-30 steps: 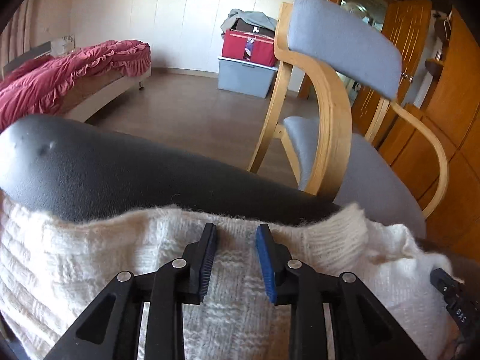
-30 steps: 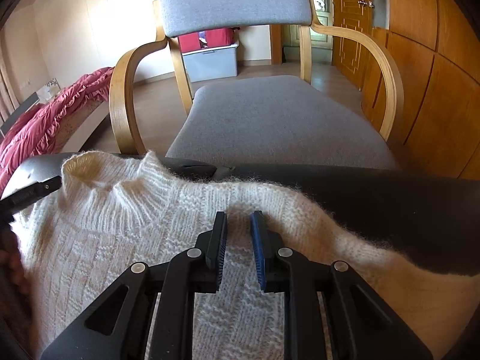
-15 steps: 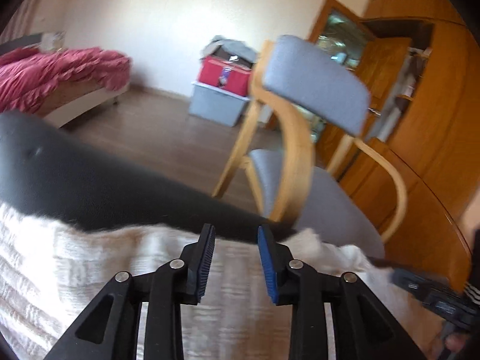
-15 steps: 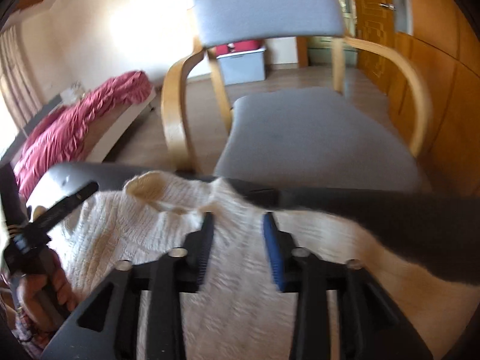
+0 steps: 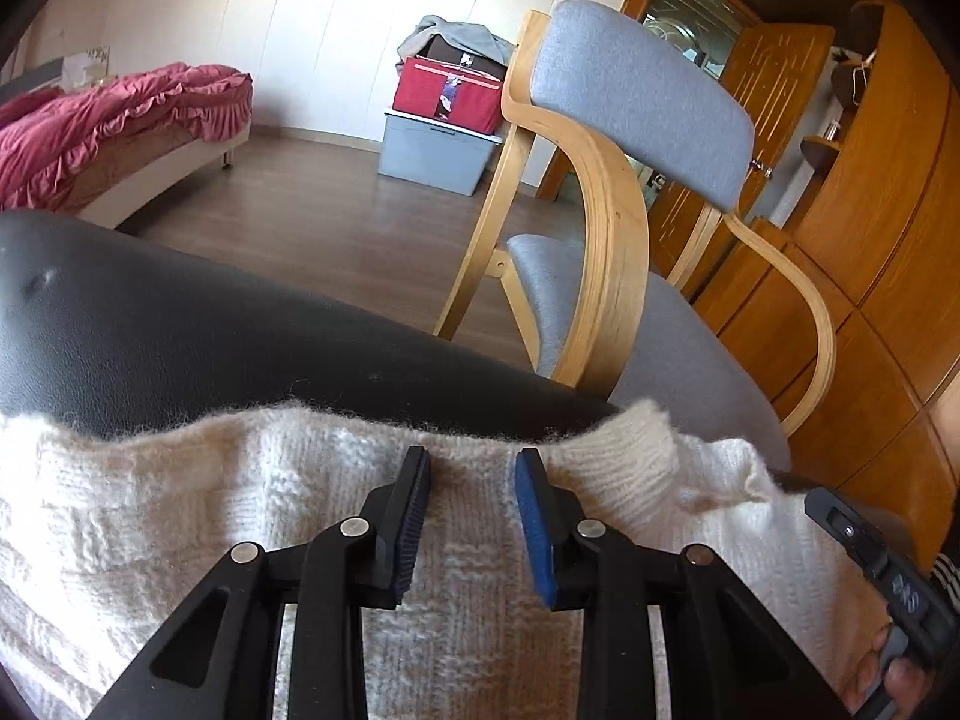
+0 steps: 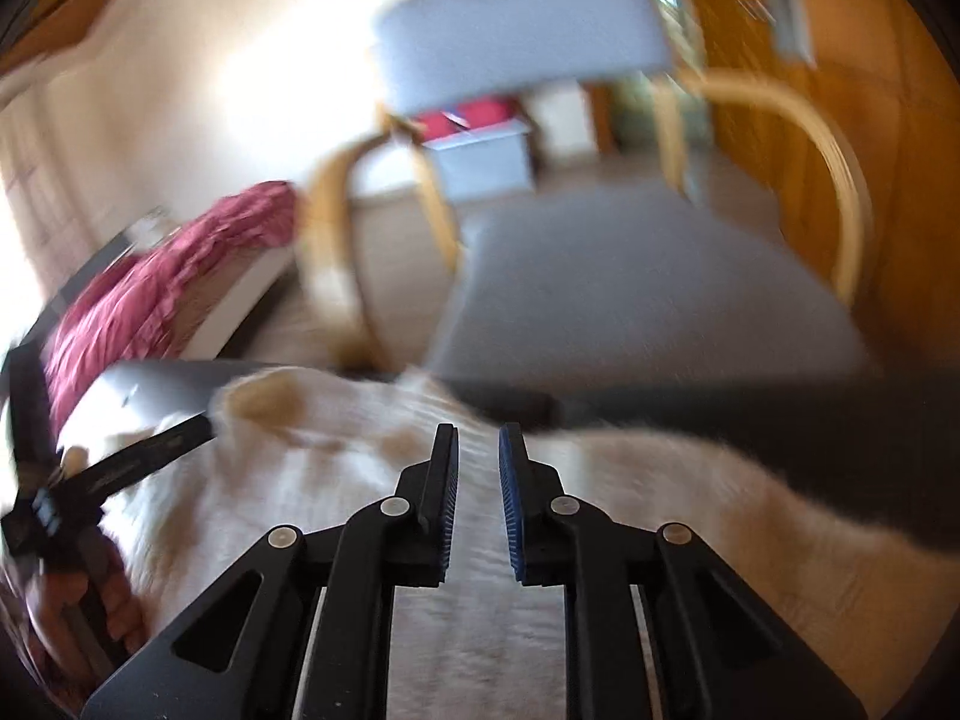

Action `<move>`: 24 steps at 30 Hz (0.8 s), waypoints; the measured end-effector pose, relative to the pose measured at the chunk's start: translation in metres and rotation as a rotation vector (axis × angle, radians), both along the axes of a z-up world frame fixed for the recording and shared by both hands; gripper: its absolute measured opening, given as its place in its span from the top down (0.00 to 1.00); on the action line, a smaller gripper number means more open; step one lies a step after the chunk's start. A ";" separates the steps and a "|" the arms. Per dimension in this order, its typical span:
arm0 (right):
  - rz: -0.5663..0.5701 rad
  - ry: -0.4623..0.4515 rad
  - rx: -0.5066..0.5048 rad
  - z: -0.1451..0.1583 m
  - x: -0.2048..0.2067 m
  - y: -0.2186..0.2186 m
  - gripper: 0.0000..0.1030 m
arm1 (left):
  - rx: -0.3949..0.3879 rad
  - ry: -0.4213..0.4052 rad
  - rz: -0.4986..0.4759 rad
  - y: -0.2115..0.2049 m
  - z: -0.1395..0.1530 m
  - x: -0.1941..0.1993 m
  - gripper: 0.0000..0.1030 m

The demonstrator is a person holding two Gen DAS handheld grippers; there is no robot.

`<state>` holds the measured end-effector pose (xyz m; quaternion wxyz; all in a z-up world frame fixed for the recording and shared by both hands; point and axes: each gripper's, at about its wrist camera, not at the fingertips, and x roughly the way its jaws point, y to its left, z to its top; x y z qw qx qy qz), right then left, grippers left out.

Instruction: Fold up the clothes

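Over white sweater (image 5: 180, 528), left hand-held gripper (image 5: 474, 516) parted, empty

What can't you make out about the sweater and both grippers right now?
- Sweater: sleeves and hem run off the bottom edge in both views.
- Right gripper: jaws apart, but motion blur hides any contact with the knit.
- Left gripper: jaws apart over the neckline; the fingers cover what lies beneath them.

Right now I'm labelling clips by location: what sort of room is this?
Most likely a bedroom in a home. There is a bed with a red ruffled cover, a wooden wardrobe along the wall, and storage boxes piled with clothes, beside an armchair.
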<state>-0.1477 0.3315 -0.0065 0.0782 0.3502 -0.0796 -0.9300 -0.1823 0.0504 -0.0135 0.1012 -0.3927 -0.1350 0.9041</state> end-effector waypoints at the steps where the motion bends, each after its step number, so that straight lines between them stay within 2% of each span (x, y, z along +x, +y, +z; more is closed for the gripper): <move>1: 0.038 0.010 0.047 0.001 0.001 -0.013 0.85 | -0.003 0.000 -0.001 0.000 0.000 0.000 0.72; 4: 0.065 -0.079 0.162 -0.016 -0.012 -0.037 0.85 | 0.002 0.000 -0.001 0.001 0.001 0.000 0.72; 6: 0.067 -0.132 0.173 -0.021 -0.023 -0.039 0.85 | 0.009 -0.001 0.004 -0.002 0.001 0.002 0.72; 8: 0.088 -0.170 0.213 -0.021 -0.034 -0.044 0.85 | 0.010 -0.001 0.006 -0.002 0.000 0.002 0.72; 11: 0.127 -0.274 0.300 -0.018 -0.047 -0.052 0.85 | 0.010 -0.001 0.007 -0.003 0.000 0.002 0.72; 13: 0.121 -0.315 0.290 -0.013 -0.058 -0.051 0.85 | 0.007 -0.001 0.007 -0.003 0.001 0.002 0.72; 14: 0.099 -0.301 0.241 -0.012 -0.059 -0.044 0.85 | 0.006 -0.001 0.008 -0.003 0.001 0.002 0.72; 18: 0.017 -0.146 0.076 -0.026 -0.040 -0.024 0.85 | -0.002 -0.001 0.008 -0.001 0.001 0.002 0.72; 21: 0.018 -0.130 0.017 -0.023 -0.048 -0.017 0.85 | -0.038 0.003 0.006 0.004 0.003 0.003 0.71; 24: 0.058 -0.050 -0.064 -0.013 -0.033 -0.011 0.85 | -0.059 0.012 0.021 0.005 0.005 0.004 0.71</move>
